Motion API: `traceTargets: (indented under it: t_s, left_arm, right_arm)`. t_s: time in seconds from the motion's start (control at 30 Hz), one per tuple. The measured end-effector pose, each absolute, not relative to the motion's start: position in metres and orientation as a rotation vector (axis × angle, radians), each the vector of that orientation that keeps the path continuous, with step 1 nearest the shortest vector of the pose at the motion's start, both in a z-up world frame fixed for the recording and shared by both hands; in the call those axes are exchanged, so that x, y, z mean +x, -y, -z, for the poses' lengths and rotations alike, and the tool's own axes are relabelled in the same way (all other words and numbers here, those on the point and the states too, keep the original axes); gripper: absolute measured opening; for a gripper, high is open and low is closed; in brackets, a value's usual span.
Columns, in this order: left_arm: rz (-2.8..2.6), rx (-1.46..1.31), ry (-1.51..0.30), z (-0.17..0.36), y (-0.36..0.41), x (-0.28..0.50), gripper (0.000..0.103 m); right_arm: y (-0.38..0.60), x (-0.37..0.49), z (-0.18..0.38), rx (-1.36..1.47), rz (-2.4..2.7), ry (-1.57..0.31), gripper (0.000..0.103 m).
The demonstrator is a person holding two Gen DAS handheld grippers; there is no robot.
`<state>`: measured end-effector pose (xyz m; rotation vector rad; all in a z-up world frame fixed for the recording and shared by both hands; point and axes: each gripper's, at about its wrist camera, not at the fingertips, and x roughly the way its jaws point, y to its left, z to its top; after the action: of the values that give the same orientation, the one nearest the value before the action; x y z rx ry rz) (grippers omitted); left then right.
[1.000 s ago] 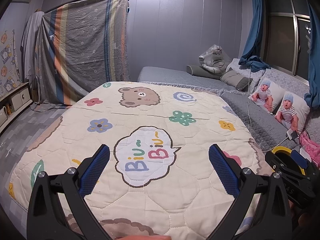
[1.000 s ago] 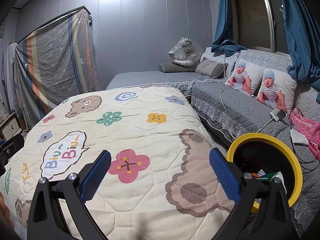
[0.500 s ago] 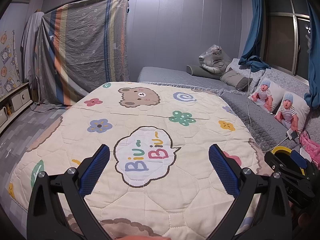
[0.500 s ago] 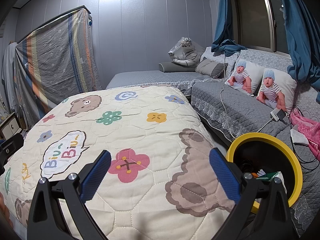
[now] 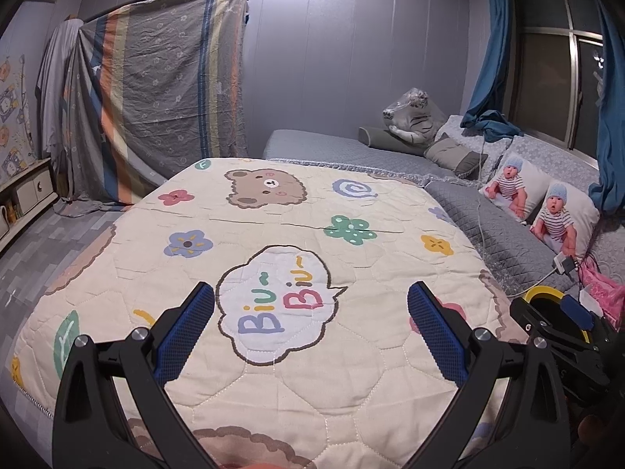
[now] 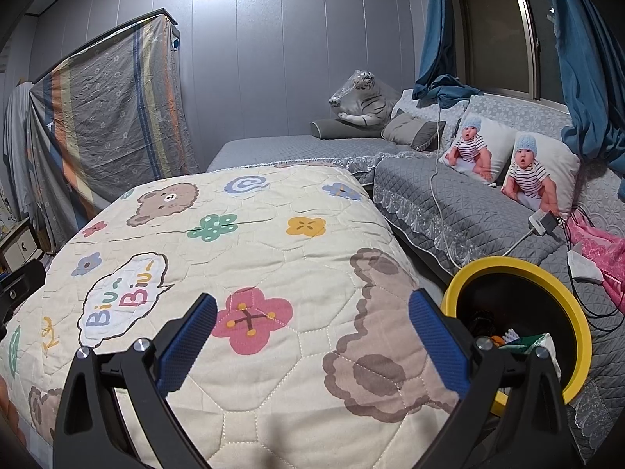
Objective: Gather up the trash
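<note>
The left gripper (image 5: 310,330) hangs over a quilted cream bedspread (image 5: 273,242), its two black arms spread wide and its blue, fine-gridded pads (image 5: 187,328) holding nothing. The right gripper (image 6: 312,334) is the same: jaws fully apart, empty, textured blue pads (image 6: 437,340) over the same bedspread (image 6: 254,242).

The bedspread is soft, stitched in large hexagons, and printed with cartoon shapes: one brown bear face (image 5: 266,188) at 12 o'clock in the left view, one white speech cloud (image 5: 279,305) reading "Biu~Biu~" between the left fingers, and one pink flower (image 6: 252,320) between the right fingers.

The trash bin (image 6: 547,273) is round, dark inside, with a smooth yellow rim. It sits at 3 to 4 o'clock in the right view, just beside the bed's edge and behind the right finger. Trash (image 6: 523,342) lies inside it: crumpled green-and-white wrapper pieces and a small orange bit; the count is unclear. In the left view only a sliver of the yellow rim (image 5: 543,293) shows at 3 o'clock, behind the other gripper's black body (image 5: 562,336).

At 2 o'clock a grey quilted sofa cover (image 6: 468,211) with a lace hem carries two pillows printed with baby photos (image 6: 504,156), one plastic-wrapped plush tiger (image 6: 363,97) and one white charger (image 6: 541,222) with cable. Blue curtains (image 6: 441,39) hang by the window. A striped, wrinkled sheet (image 5: 164,93) drapes at 10 o'clock.
</note>
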<state>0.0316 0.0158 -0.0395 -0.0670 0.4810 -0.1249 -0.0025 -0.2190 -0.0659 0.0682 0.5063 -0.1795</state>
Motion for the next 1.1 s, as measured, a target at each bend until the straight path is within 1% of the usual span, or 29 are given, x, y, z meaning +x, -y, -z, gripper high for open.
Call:
traceTargets:
  t_s: [0.1, 0.3, 1.1]
  left_arm:
    - [0.129, -0.072, -0.476, 0.0405, -0.0165, 0.03, 0.095]
    - [0.119, -0.113, -0.526, 0.0446, -0.0222, 0.0371, 0.095]
    - [0.126, -0.102, -0.505, 0.0399, -0.02, 0.0321, 0.095]
  right_arm:
    - [0.2193, -0.0021, 0.0657, 0.067, 0.18, -0.507, 0.095]
    - [0.2212, 0.0013, 0.0643, 0.07, 0.18, -0.509, 0.095]
    - [0.2206, -0.0016, 0.0634, 0.07, 0.178, -0.524, 0.095]
